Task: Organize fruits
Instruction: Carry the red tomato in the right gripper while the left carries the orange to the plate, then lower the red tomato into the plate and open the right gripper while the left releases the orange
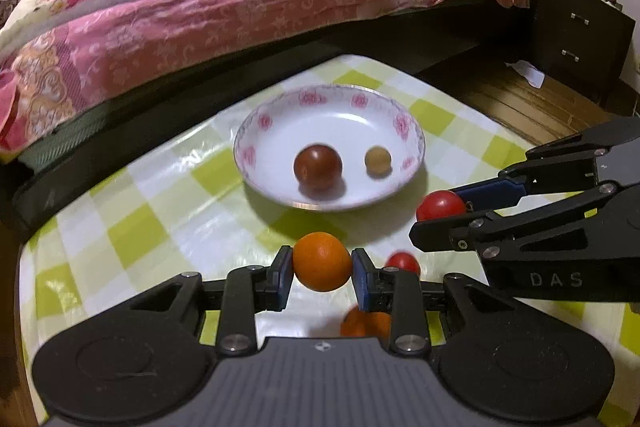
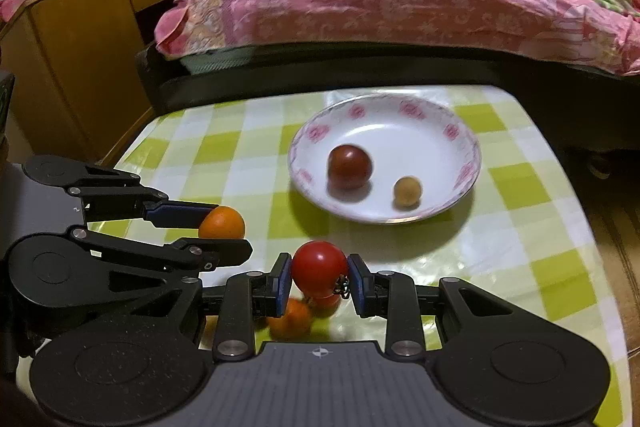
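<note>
The left gripper (image 1: 322, 273) is clamping an orange (image 1: 322, 261) between its blue-padded fingers (image 1: 285, 277), holding it clear above the surface (image 1: 168, 211), which is wearing a green-and-white checked cloth. The right gripper (image 2: 319, 277) is pinching a red tomato (image 2: 319, 269) in the same way, its fingers (image 2: 283, 281) pressing on both sides of the fruit. In the left wrist view the right gripper is reaching in from the right edge with that tomato at its tips; in the right wrist view the left gripper is coming in from the left with the orange. Both are hovering side by side, near the front of a white plate (image 1: 256, 131) with pink flowers round its rim. Inside the plate a dark red fruit (image 1: 318, 167) is sitting next to a small tan fruit (image 1: 377, 159), the two apart from each other. Beneath the grippers, a second orange (image 1: 366, 323) and another small red tomato (image 1: 403, 263) are lying on the surface, partly hidden by the fingers. Beyond the surface a bed (image 1: 200, 7) with a pink patterned quilt is filling the background.
</note>
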The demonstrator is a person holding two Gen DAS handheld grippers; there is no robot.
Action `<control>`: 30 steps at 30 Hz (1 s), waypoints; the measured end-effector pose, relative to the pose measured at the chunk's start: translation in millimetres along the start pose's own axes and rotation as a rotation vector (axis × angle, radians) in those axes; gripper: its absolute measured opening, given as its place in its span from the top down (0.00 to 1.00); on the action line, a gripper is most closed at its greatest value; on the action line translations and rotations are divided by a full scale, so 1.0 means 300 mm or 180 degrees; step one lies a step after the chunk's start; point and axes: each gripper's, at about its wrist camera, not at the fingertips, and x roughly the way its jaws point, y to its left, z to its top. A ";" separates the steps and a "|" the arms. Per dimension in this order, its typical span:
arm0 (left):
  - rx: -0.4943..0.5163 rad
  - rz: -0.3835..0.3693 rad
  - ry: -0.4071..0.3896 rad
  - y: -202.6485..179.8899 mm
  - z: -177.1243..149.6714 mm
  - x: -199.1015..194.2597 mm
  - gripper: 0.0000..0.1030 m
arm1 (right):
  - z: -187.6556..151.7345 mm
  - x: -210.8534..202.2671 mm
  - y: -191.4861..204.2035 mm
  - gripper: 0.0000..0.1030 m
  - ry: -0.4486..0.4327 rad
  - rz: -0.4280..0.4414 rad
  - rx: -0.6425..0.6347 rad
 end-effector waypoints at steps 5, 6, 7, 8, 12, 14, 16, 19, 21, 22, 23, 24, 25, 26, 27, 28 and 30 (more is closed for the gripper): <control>0.0015 0.0022 -0.0006 0.010 0.046 0.053 0.63 | 0.041 0.025 -0.030 0.75 -0.0060 -0.0063 0.0014; 0.0022 0.0037 -0.0001 0.012 0.055 0.067 0.63 | 0.051 0.035 -0.036 0.75 -0.0069 -0.0074 0.0009; 0.0019 0.0041 -0.0003 0.015 0.063 0.080 0.63 | 0.060 0.044 -0.041 0.75 -0.0077 -0.0091 0.0008; 0.0015 0.0037 -0.0012 0.019 0.071 0.090 0.63 | 0.069 0.055 -0.050 0.75 -0.0081 -0.0116 0.0003; 0.0049 0.0031 -0.0021 0.023 0.105 0.134 0.63 | 0.090 0.093 -0.084 0.75 -0.0062 -0.0189 0.0023; 0.0064 0.0027 -0.0009 0.023 0.114 0.157 0.63 | 0.094 0.111 -0.104 0.75 -0.0044 -0.0213 0.0051; 0.0066 0.0021 0.0007 0.024 0.118 0.176 0.63 | 0.095 0.127 -0.119 0.75 -0.0020 -0.0237 0.0065; 0.0079 0.0017 0.0011 0.025 0.117 0.195 0.63 | 0.100 0.148 -0.132 0.75 0.0006 -0.0247 0.0063; 0.0079 0.0005 0.0011 0.028 0.119 0.202 0.63 | 0.103 0.159 -0.136 0.75 0.0004 -0.0245 0.0045; 0.0076 0.0001 0.0012 0.029 0.121 0.206 0.63 | 0.105 0.163 -0.138 0.75 0.0006 -0.0251 0.0036; 0.0075 0.0002 0.0014 0.029 0.121 0.210 0.63 | 0.107 0.167 -0.141 0.75 0.0010 -0.0249 0.0036; 0.0082 0.0007 0.0011 0.028 0.122 0.213 0.63 | 0.110 0.172 -0.145 0.75 0.0014 -0.0242 0.0042; 0.0101 0.0021 0.0005 0.025 0.122 0.216 0.63 | 0.111 0.176 -0.149 0.75 0.0016 -0.0241 0.0043; 0.0118 0.0029 0.0005 0.024 0.123 0.220 0.63 | 0.112 0.181 -0.152 0.75 0.0018 -0.0248 0.0037; 0.0121 0.0030 0.0006 0.025 0.125 0.224 0.63 | 0.113 0.184 -0.153 0.75 0.0018 -0.0255 0.0033; 0.0119 0.0031 0.0004 0.026 0.125 0.229 0.63 | 0.114 0.188 -0.155 0.75 0.0021 -0.0260 0.0025; 0.0122 0.0041 -0.0001 0.028 0.126 0.235 0.63 | 0.114 0.194 -0.157 0.75 0.0019 -0.0268 0.0010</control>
